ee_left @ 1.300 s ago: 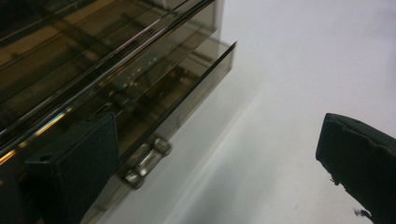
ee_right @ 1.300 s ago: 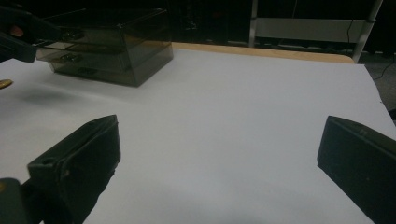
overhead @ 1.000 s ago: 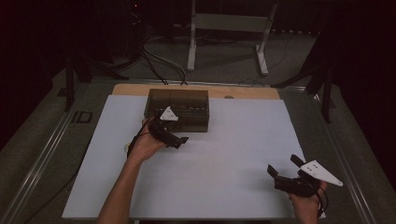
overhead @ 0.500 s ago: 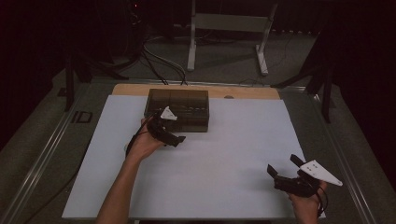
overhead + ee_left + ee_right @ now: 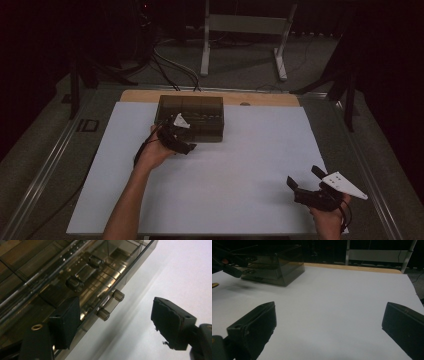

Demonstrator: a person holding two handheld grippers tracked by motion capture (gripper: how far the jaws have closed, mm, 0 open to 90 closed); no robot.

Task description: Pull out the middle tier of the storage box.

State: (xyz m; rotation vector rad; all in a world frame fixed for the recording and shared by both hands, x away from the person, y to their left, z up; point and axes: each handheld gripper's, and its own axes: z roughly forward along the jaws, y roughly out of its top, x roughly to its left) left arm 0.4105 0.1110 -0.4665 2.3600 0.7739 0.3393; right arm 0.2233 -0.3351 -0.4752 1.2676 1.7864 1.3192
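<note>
My left gripper point(image 5: 115, 322), jaws half-wide and just closing, straddles the smoky box's point(image 5: 192, 112) handle point(image 5: 110, 305); a skewed pinch could slip off.

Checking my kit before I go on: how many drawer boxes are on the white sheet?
1. The smoked drawer box sits at the far edge of the white sheet, left of middle, with the left gripper at its front.

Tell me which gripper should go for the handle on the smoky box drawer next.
Left, most likely. The left gripper is already at the box, its jaws straddling the small handle and just closing, pads not yet touching. The right gripper stands open over the white sheet, well away from it.
</note>
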